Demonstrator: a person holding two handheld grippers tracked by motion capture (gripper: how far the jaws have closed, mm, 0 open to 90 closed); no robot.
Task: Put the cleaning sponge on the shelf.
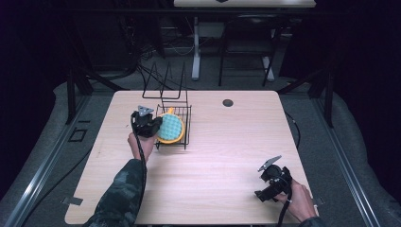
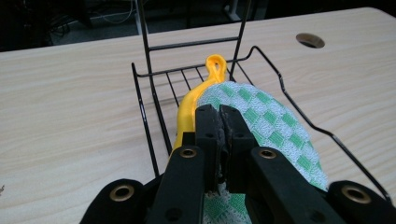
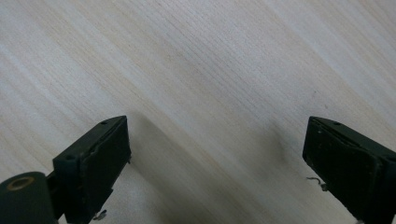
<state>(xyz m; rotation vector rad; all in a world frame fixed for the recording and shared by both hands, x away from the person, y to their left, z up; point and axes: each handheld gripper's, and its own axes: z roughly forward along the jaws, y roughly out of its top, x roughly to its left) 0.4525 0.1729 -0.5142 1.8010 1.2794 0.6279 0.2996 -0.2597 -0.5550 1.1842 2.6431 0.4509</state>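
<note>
A green-and-white checked cloth lies over a yellow dish with a loop handle inside a black wire rack. My left gripper is shut on the near edge of the cloth. In the high view the left gripper sits at the rack's left side, against the cloth and the yellow dish. My right gripper rests near the table's front right, and in the right gripper view its jaws stand wide open over bare wood.
The wire rack has tall prongs rising at its back. A round cable hole sits in the wooden table behind the rack. Table legs and cables stand beyond the far edge.
</note>
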